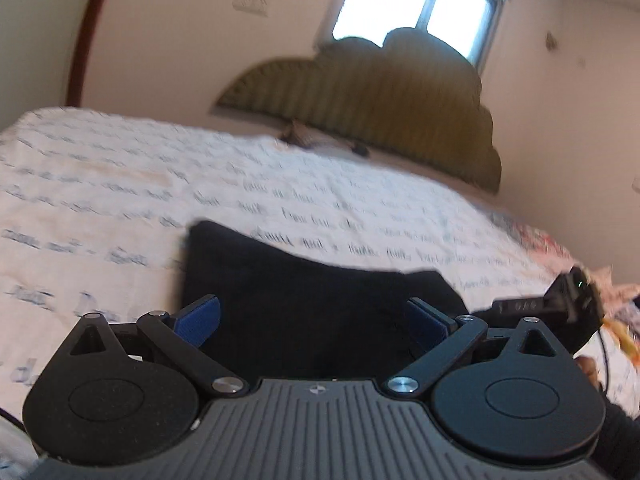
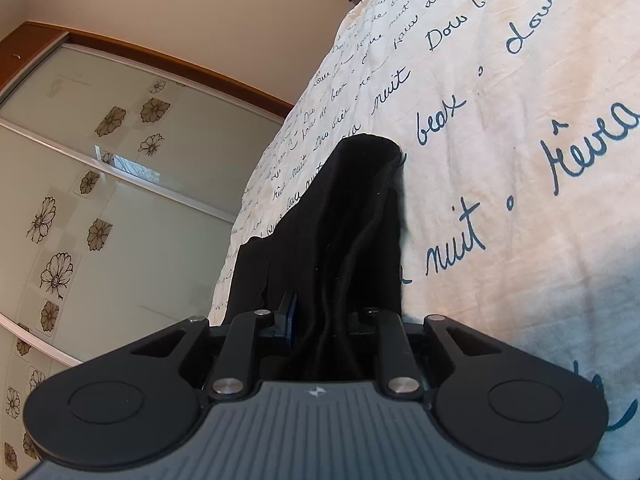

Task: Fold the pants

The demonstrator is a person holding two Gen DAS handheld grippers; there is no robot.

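black pants [image 2: 352, 216], cream script-printed bedspread [image 2: 500, 128]

Daylight glares through the window [image 1: 416, 4] — left view motion-blurred, right sharp, edges bowed.

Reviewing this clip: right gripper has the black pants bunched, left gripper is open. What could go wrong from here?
1. The right gripper clamps a thick bunch of the black pants, so several layers may drag together and leave the fold lumpy.
2. The left gripper is open above the pants and holds nothing; with one end free, the cloth could slide across the bedspread.
3. The left wrist view is blurred, so the next grasp may miss the edge.
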